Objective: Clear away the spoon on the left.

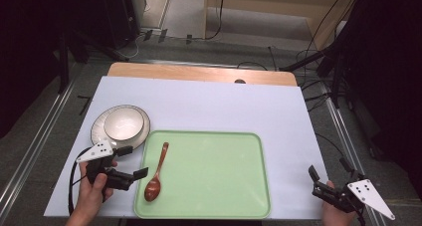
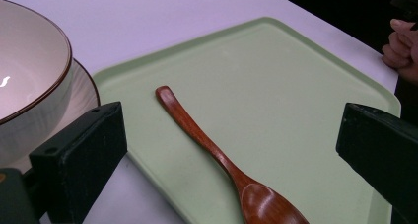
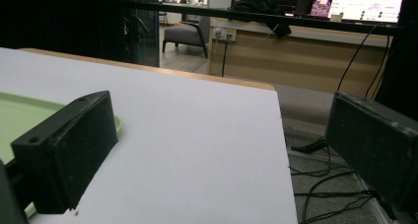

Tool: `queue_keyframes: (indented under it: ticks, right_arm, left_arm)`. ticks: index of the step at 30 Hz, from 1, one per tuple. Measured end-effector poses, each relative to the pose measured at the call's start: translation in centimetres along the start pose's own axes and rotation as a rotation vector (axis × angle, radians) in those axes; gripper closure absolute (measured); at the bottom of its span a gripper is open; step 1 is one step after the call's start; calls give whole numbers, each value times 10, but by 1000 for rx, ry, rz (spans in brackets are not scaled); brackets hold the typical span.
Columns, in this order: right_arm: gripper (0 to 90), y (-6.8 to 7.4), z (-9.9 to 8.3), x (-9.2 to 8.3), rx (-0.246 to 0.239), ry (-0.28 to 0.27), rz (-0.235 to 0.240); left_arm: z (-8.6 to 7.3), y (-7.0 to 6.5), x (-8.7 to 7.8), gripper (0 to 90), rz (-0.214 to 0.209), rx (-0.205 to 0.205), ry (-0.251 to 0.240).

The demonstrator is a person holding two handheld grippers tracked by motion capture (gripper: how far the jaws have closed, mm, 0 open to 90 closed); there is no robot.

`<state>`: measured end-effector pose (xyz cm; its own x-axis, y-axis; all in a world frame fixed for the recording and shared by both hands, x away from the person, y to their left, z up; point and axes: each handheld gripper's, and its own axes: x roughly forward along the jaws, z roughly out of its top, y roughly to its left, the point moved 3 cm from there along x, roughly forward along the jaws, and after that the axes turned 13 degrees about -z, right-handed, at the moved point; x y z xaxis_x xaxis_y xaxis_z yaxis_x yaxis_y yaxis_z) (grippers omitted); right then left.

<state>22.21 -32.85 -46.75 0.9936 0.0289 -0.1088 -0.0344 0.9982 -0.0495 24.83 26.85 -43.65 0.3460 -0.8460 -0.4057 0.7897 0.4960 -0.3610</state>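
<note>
We see the wooden spoon [image 1: 157,172] on the green tray [image 1: 219,171], our left gripper [image 1: 132,162] released beside the tray, right gripper [image 1: 328,173] released past its far side.

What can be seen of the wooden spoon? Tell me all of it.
The wooden spoon looks like reddish-brown wood with a glossy finish, one piece with a slim, slightly curved handle and an oval bowl facing up. It lies flat on the left part of the green tray, bowl toward the person, handle tip pointing away toward the far side. Only the tray touches it; the left gripper is open just beside it.
</note>
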Motion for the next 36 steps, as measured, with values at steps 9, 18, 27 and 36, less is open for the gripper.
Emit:
queue_keyframes:
  ticks: [9, 18, 27, 36]
  right_arm:
    - [0, 0, 0, 0, 1, 0, -1]
    - [0, 0, 0, 0, 0, 0, -1]
    - [0, 0, 0, 0, 0, 0, -2]
    - [0, -1, 0, 0, -1, -4, -2]
  left_arm:
    - [-5, 0, -14, 0, 16, 1, -17]
    - [-12, 1, -28, 0, 41, -2, -39]
    - [-14, 2, -37, 0, 55, -5, -77]
    - [-17, 0, -43, 0, 70, 9, -90]
